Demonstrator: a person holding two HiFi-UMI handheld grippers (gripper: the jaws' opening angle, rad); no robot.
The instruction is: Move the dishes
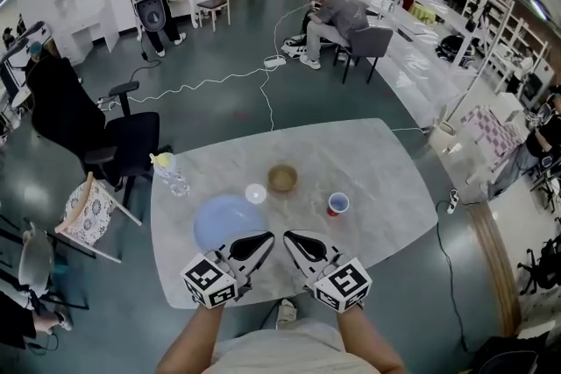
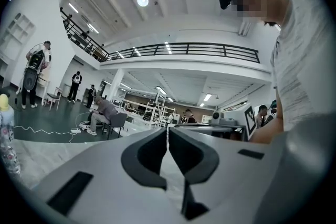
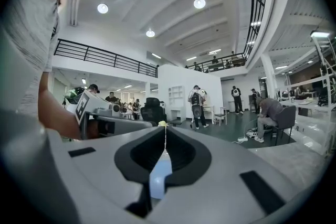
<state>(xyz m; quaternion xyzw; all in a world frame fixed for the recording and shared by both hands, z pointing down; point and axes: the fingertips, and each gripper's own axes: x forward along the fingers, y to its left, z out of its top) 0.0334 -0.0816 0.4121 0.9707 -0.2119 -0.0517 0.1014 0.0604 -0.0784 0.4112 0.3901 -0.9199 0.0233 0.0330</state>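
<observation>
While the left claw (image 1: 267, 238) and right claw (image 1: 288, 236) hover closed and empty at the blue plate's (image 1: 223, 222) near right edge, the wooden bowl (image 1: 282, 178) and red cup (image 1: 337, 204) stand beyond and right of that plate on the counter (image 1: 386, 171).

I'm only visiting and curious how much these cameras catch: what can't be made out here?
Head view: whether the brown bowl or the red cup holds anything; both too small.
Left gripper view: the bottle is cut off by the left edge.
Right gripper view: the blue plate shows only through a gap in the shut right tongs, whose body hides the rest.
</observation>
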